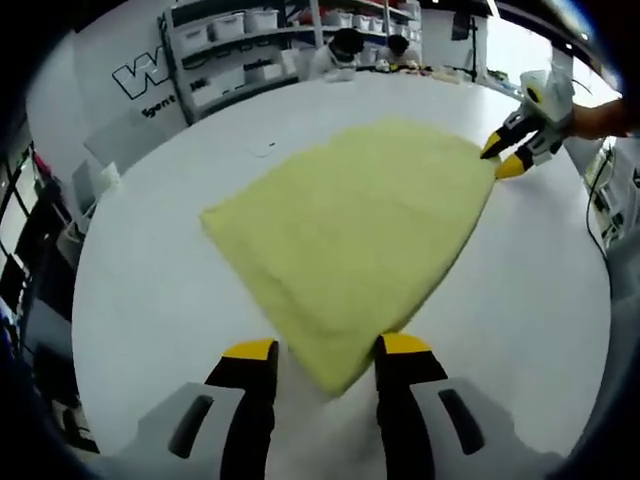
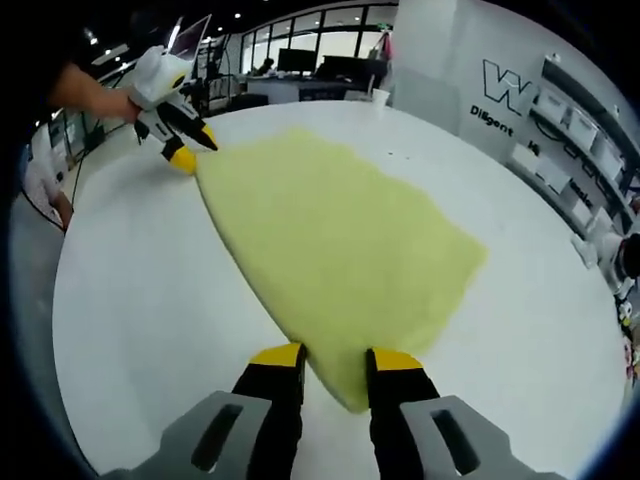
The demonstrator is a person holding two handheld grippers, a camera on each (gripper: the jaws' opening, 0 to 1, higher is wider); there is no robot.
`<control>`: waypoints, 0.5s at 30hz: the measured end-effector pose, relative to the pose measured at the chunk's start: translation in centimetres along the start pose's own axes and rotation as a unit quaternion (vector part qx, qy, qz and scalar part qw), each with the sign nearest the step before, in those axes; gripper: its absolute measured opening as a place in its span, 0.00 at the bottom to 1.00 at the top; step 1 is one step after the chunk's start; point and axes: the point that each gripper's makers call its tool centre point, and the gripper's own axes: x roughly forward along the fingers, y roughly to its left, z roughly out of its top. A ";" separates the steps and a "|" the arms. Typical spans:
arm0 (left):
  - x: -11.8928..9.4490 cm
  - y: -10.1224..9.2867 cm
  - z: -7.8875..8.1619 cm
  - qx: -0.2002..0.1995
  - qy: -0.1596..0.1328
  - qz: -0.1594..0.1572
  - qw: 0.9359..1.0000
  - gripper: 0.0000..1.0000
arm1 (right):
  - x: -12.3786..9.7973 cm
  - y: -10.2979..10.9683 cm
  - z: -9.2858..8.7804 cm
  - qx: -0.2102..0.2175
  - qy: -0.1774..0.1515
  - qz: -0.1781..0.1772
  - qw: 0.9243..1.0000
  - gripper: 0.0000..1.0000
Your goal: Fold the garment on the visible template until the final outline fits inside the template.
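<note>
Bright, even indoor light; strong fisheye bend at edges.
Overhead ceiling strips visible upper left of right gripper view. White table (image 2: 150, 300) lit flat, mild glare, only faint soft shadows under yellow cloth (image 2: 340, 250) edges. Blown-out window glow upper right of left gripper view. Shelves (image 1: 240, 50) along top of left gripper view curved, soft, low in detail. Centre of both views fairly sharp.

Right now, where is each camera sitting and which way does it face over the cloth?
Left gripper view: rides the left gripper, looking along the yellow garment toward shelving; its own jaws straddle the near corner, and the right gripper is at the far corner.
Right gripper view: rides the right gripper, facing the opposite way toward windows; the left gripper and a hand show.
Shared: garment, white table, both grippers.
</note>
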 end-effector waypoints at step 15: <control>-2.5 -0.7 0.0 0.024 -0.007 0.006 1.000 0.44 | -2.1 1.4 1.2 -0.003 -0.019 0.009 1.000 0.40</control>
